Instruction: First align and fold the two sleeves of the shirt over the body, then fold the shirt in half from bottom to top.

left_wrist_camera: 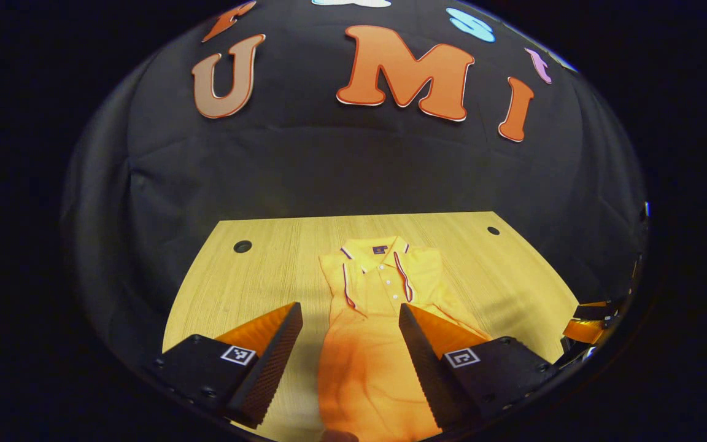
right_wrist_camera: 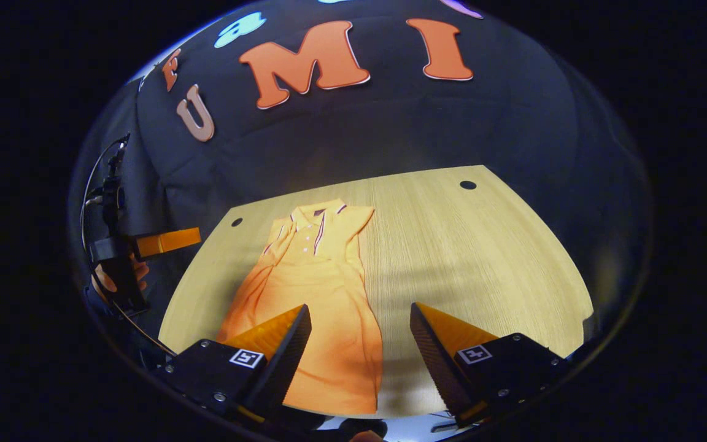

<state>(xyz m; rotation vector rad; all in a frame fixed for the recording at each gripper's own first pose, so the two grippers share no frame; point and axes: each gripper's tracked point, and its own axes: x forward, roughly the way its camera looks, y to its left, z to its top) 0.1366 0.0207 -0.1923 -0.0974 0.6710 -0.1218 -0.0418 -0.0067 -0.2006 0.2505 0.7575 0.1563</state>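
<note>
Both the left gripper (left_wrist_camera: 350,322) and right gripper (right_wrist_camera: 359,325) hover released above the shirt (left_wrist_camera: 378,307).

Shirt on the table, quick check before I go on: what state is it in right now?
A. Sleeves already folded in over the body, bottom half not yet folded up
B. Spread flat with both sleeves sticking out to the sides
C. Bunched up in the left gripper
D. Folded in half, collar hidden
A: the shirt lies as a narrow long strip on the table, sleeves tucked in, collar showing, and both grippers are open above it.
</note>
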